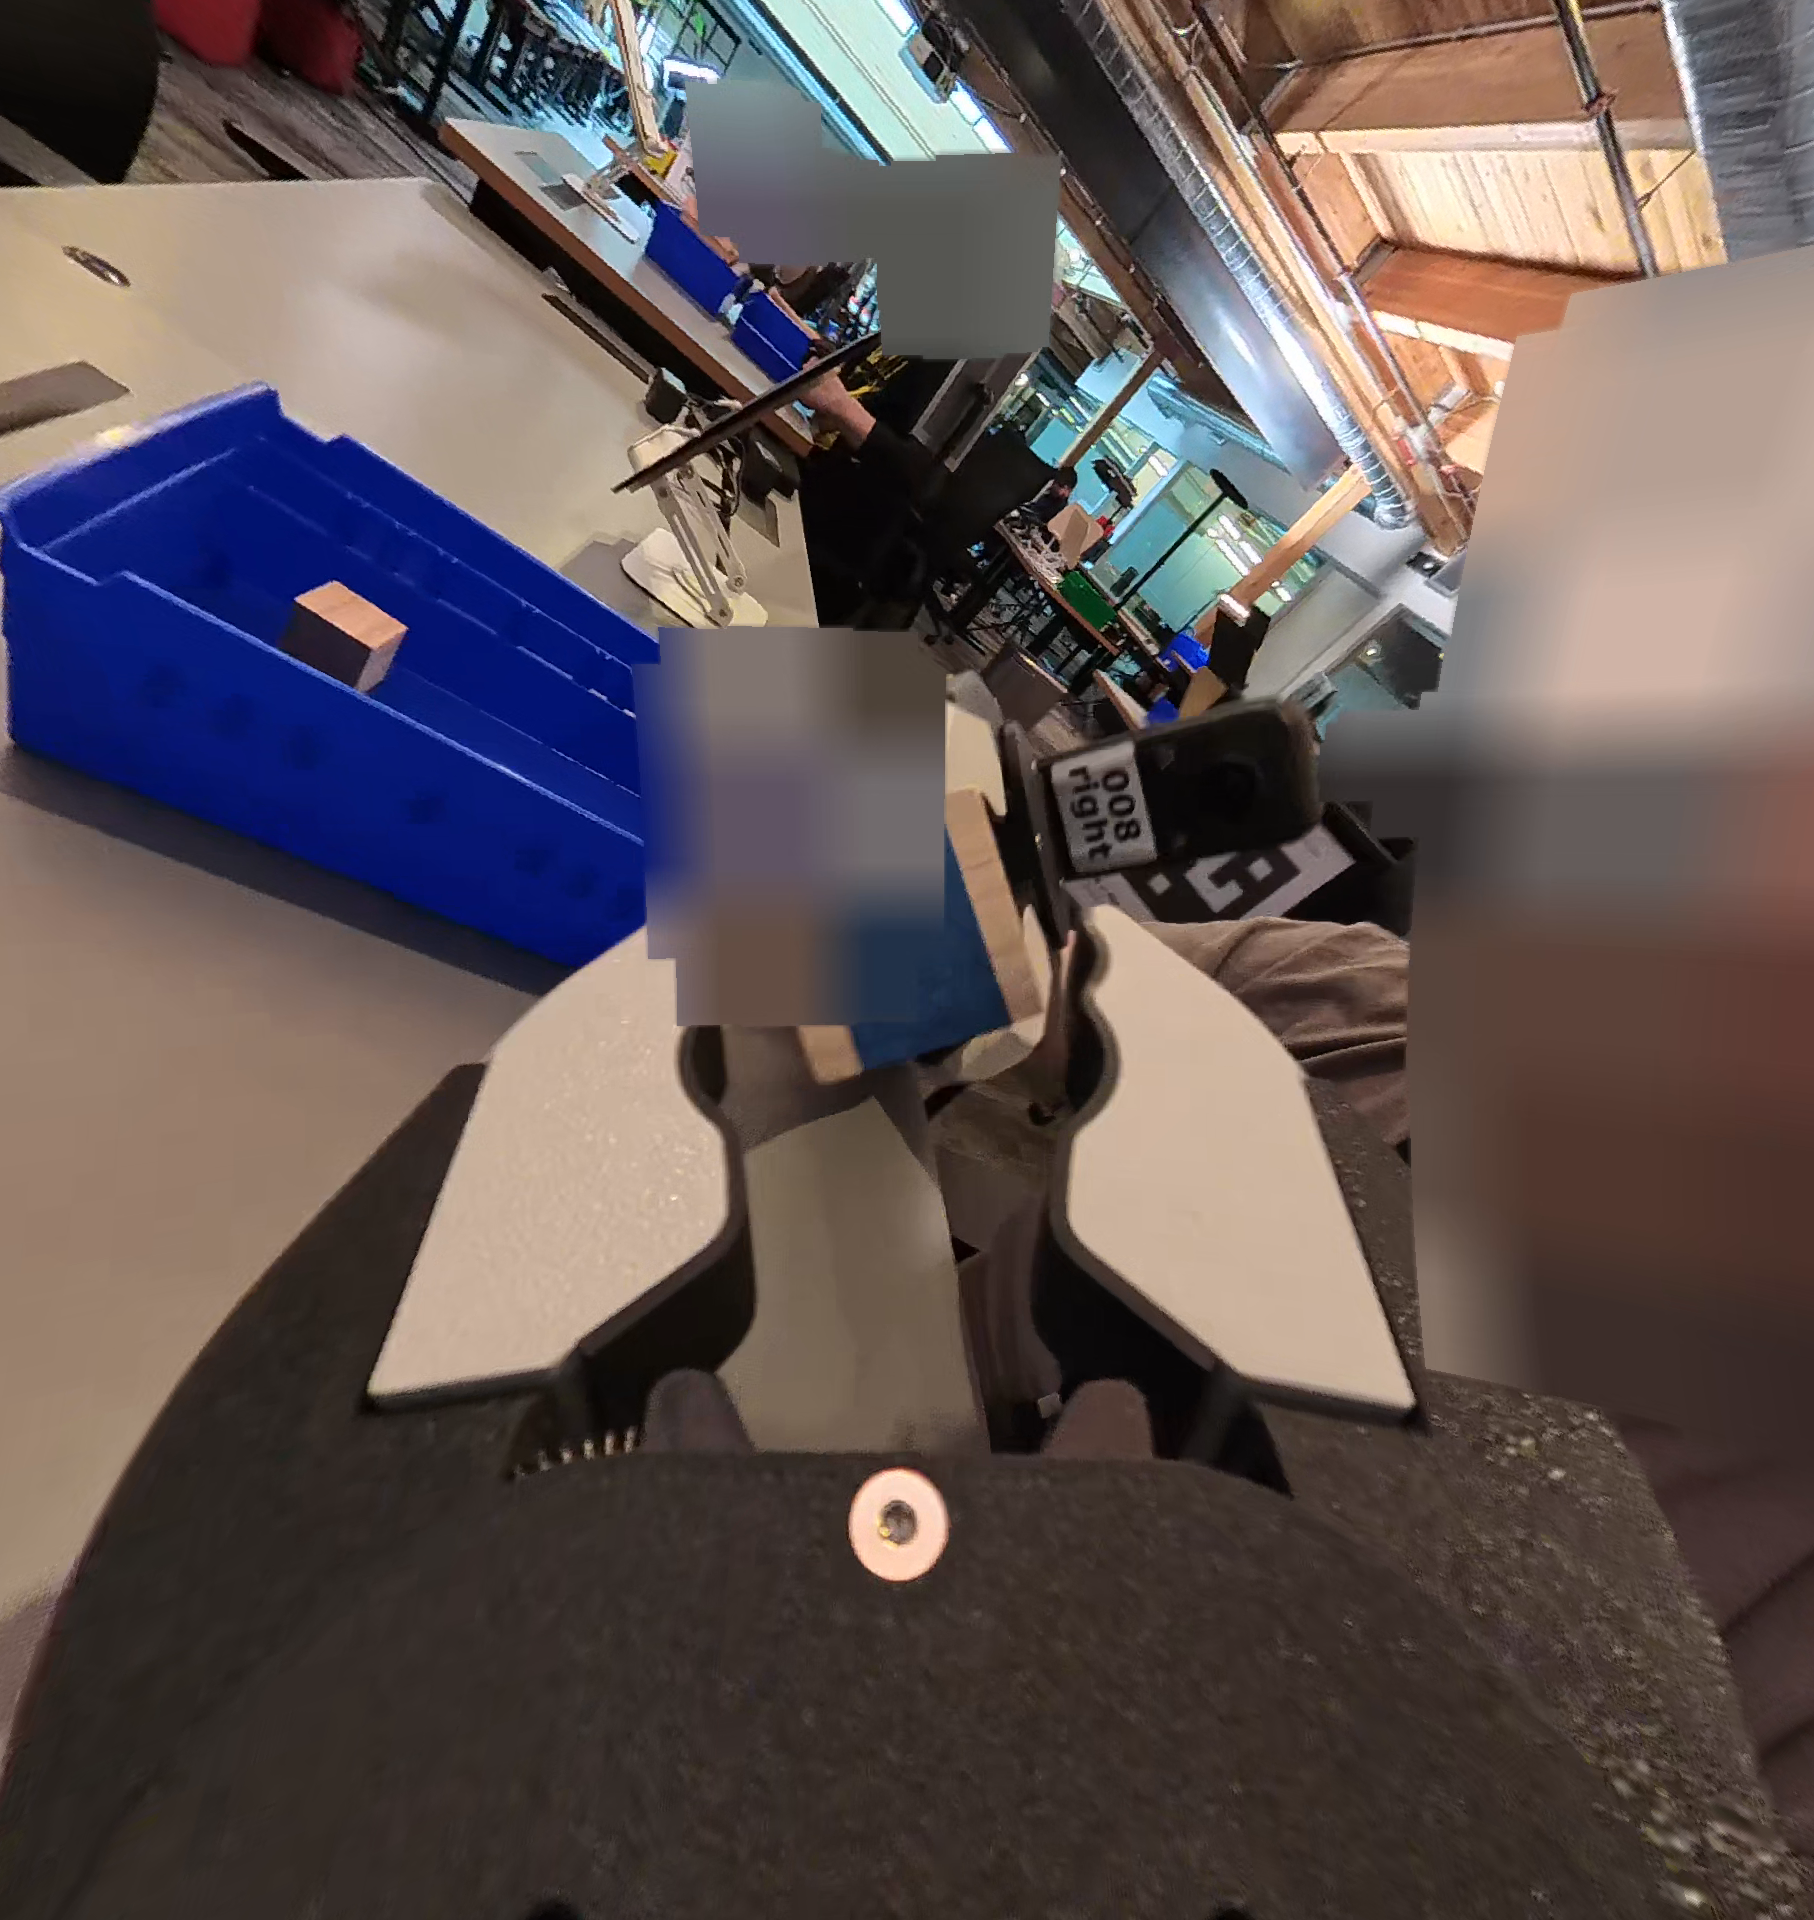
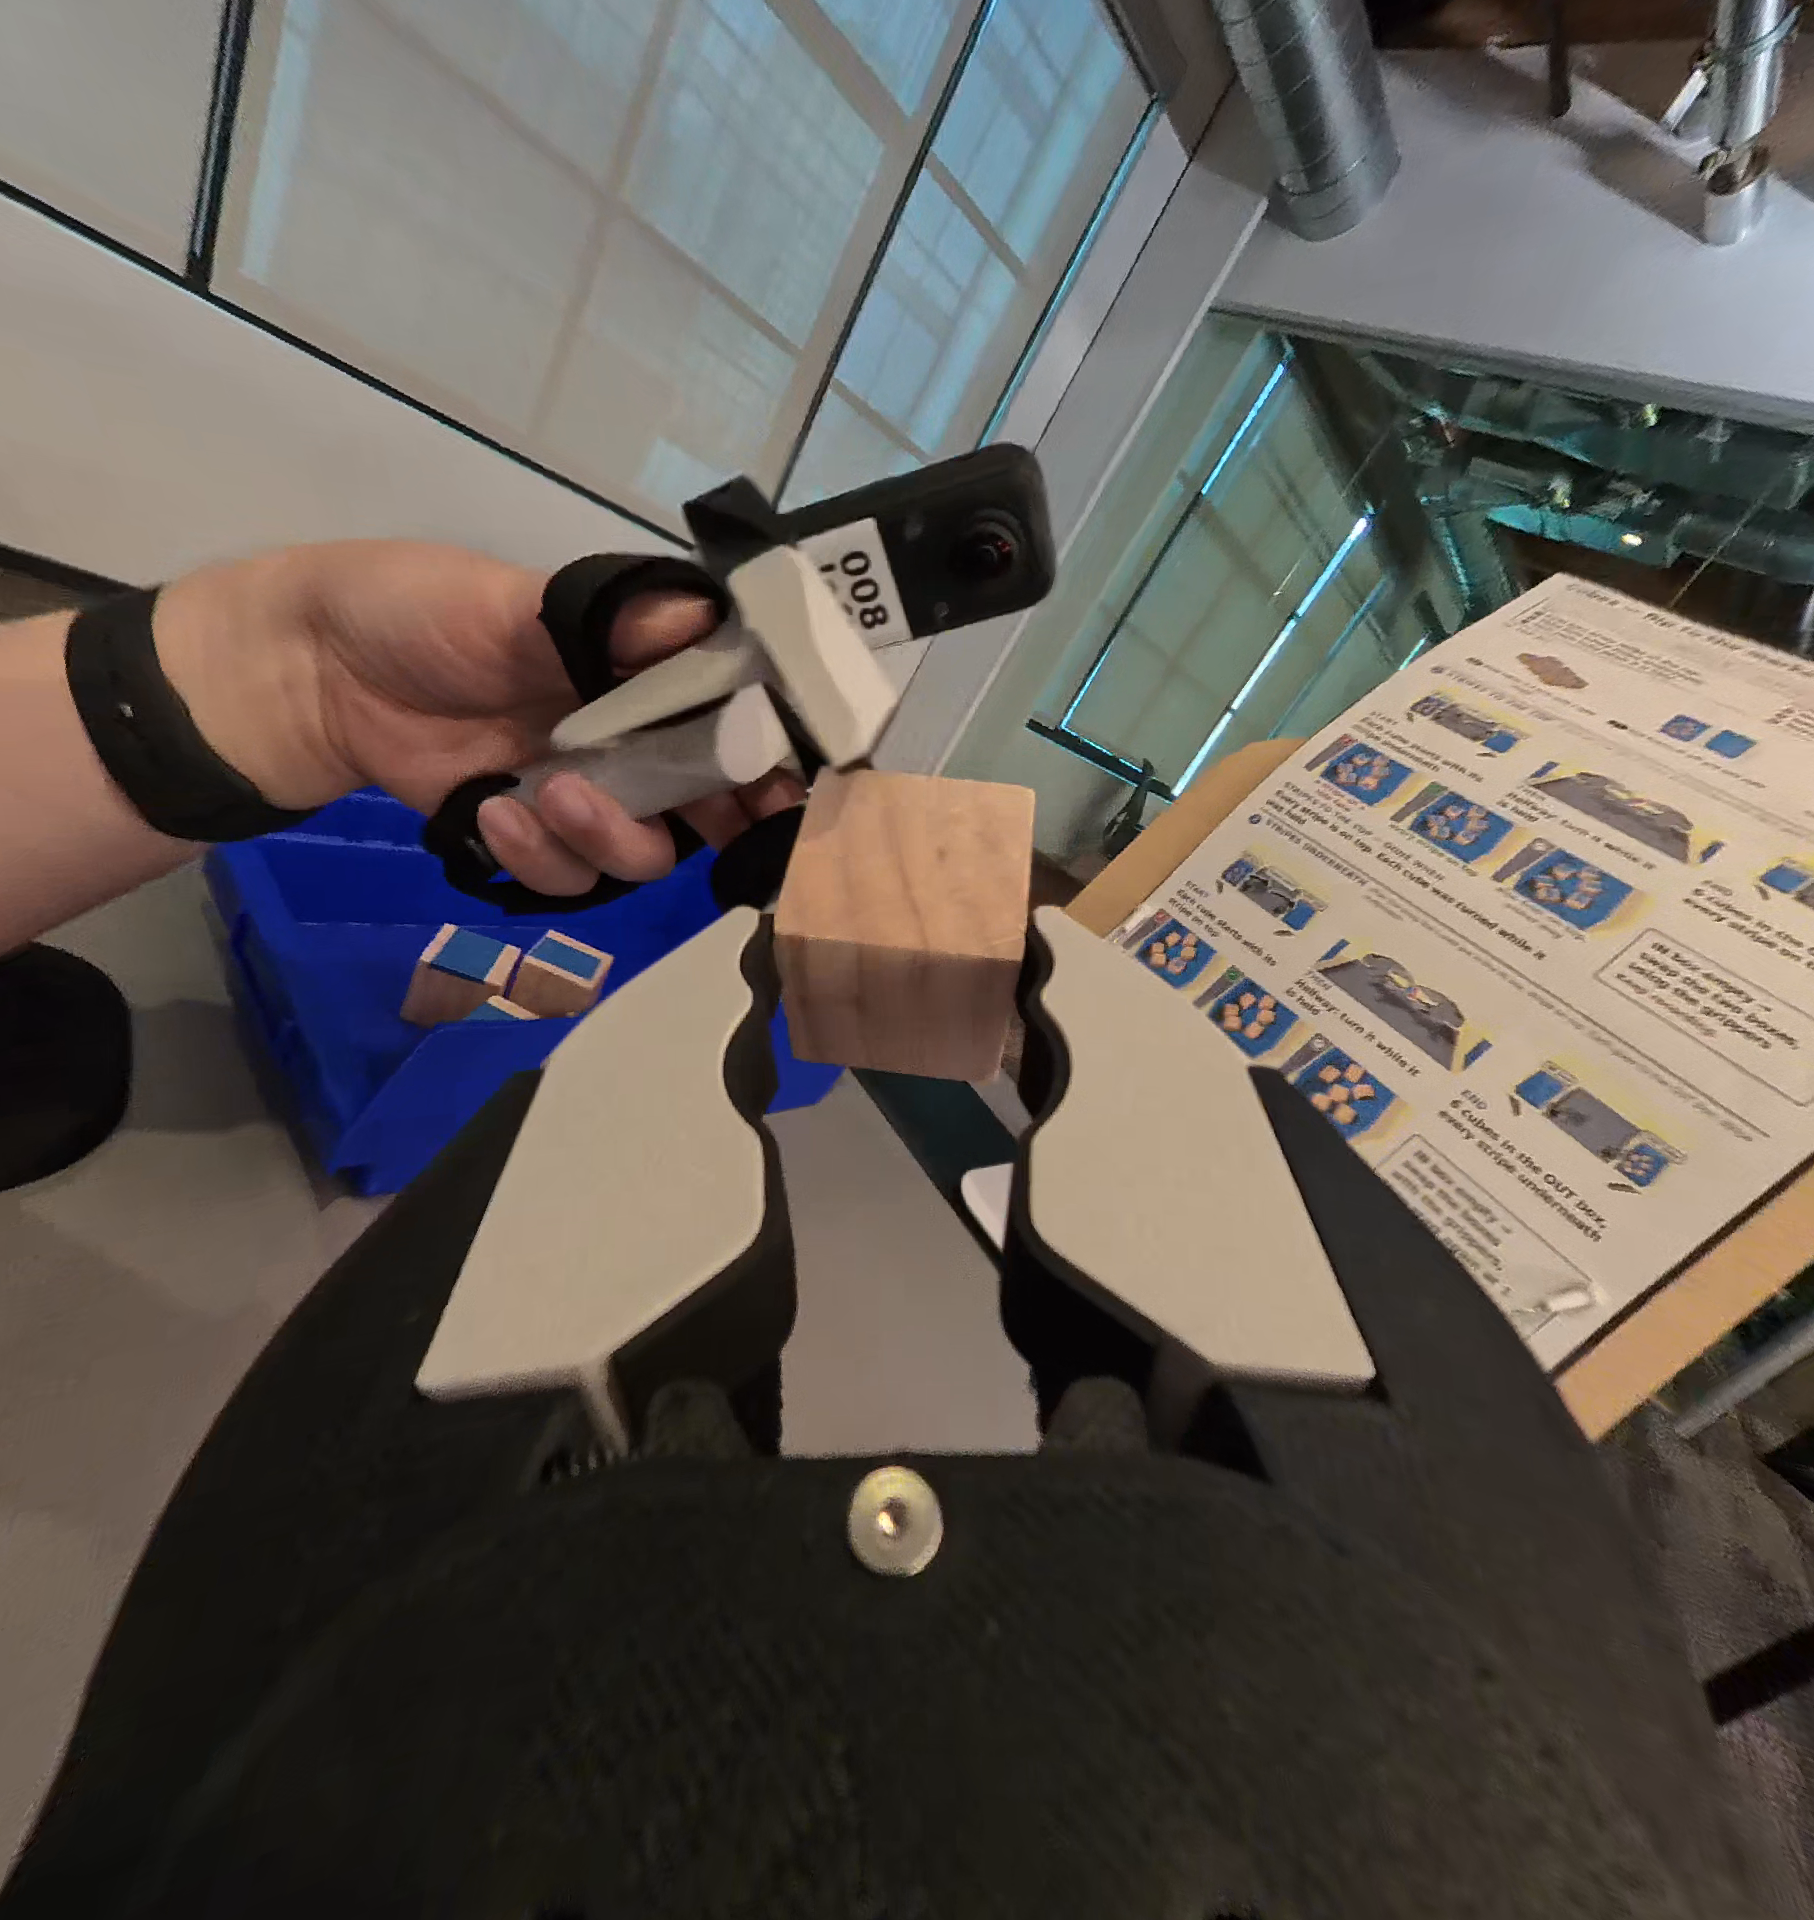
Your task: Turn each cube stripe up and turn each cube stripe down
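My right gripper (image 2: pixel 898 961) is shut on a wooden cube (image 2: pixel 908 925) and holds it in the air; only plain wood faces show in the right wrist view. In the left wrist view the same cube (image 1: pixel 944 987) shows a blue stripe face, partly hidden by a blur patch. My left gripper (image 1: pixel 892 997) is open, its tips on either side of this cube. From the right wrist view the left gripper (image 2: pixel 841 743), held in a hand, reaches the cube's top left corner. Several cubes (image 2: pixel 508 966) lie stripe up in a blue bin (image 2: pixel 363 1122).
A second blue bin (image 1: pixel 311 769) on the grey table holds one cube (image 1: pixel 347 644) with plain wood on top. A printed instruction sheet on a wooden board (image 2: pixel 1505 883) stands at the right. The right gripper's camera (image 1: pixel 1225 779) is close ahead.
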Demonstrator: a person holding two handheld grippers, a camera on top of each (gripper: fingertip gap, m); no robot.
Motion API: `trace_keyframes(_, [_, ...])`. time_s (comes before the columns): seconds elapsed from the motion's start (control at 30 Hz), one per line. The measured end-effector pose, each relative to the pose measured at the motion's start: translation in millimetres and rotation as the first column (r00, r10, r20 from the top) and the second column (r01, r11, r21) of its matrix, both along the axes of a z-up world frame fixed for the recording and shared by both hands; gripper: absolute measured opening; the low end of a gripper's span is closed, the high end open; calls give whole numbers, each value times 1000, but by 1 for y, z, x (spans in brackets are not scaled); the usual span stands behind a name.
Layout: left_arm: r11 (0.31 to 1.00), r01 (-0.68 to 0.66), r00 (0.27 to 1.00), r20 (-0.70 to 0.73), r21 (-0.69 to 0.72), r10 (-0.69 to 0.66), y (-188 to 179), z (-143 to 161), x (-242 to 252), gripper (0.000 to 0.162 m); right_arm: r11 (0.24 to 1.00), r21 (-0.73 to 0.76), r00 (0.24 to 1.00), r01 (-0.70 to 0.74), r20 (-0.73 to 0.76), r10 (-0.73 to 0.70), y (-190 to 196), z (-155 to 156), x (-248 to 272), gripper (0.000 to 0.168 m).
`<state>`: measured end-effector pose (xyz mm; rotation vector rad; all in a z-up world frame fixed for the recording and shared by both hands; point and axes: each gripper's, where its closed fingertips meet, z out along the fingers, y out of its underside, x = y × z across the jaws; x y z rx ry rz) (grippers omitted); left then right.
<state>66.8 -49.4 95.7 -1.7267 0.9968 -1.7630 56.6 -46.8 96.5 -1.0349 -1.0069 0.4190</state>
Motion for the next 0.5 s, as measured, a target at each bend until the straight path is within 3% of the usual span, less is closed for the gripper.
trace_keyframes(0.07, [997,-47,999,-15,61,48,5,3,-5,72,999,21,999,30,-16,-30,5,18,18,44])
trace_keyframes(0.13, [984,-120,991,-50,129,127,13,4,-17,71,987,25,987,157,33,-157,27,35,54,45])
trace_keyframes(0.2, [961,-202,971,-87,190,221,23,5,-35,68,937,-157,947,312,133,-293,62,33,107,45])
trace_keyframes(0.27, [928,-289,939,-117,235,322,34,7,-53,66,759,-456,884,464,295,-363,91,-5,169,45])
trace_keyframes(0.33, [895,-363,904,-138,259,406,42,8,-70,62,483,-646,806,591,442,-394,109,-61,230,45])
trace_keyframes(0.43, [871,-409,867,-182,271,464,46,5,-86,61,149,-765,765,626,566,-308,118,-135,276,45])
trace_keyframes(0.5, [856,-426,843,-215,292,493,49,1,-93,60,35,-764,740,644,611,-283,127,-167,288,45])
